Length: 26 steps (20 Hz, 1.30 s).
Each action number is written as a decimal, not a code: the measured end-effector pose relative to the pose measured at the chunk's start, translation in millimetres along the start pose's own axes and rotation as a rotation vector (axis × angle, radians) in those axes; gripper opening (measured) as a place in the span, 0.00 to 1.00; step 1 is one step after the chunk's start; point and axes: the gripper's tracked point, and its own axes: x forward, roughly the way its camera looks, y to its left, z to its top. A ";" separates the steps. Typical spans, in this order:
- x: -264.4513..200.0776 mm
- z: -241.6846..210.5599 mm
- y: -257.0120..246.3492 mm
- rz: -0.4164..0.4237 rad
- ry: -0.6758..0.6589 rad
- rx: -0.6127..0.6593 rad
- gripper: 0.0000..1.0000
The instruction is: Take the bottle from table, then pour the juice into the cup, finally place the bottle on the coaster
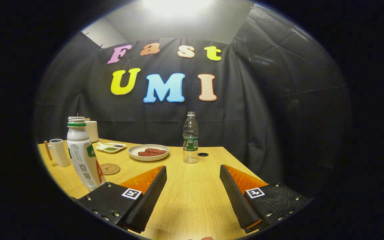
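My jaws (193,173) stand wide apart above the wooden counter (192,200), nothing between them but bare wood grain. The white juice bottle (82,155), green-collared and uncapped, stands upright at about ten o'clock from my jaws, just beside the outer edge of my left-hand finger and apart from it. Just beyond the bottle, toward eleven o'clock, lies the round cork coaster (110,168), flat on the counter with nothing on it. Farther off at ten o'clock stands the white cup (59,152), a wooden-looking handle on its outer side, well apart from the coaster. At twelve o'clock, beyond the gap between my jaws, a clear plastic water bottle (190,137) with a green label stands upright; a small dark hole (203,154) in the counter sits just beside it. A pale plate (148,152) holding reddish-brown pieces rests at eleven o'clock, with a small divided dish (111,147) behind it.
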 end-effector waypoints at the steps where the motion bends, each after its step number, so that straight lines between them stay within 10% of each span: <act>1: 14.5 7.8 2.3 -0.009 -0.026 -0.016 0.98; 13: -3.4 96.6 41.2 0.034 -0.120 -0.033 0.97; 26: -67.8 95.1 114.4 0.222 -0.071 0.023 0.97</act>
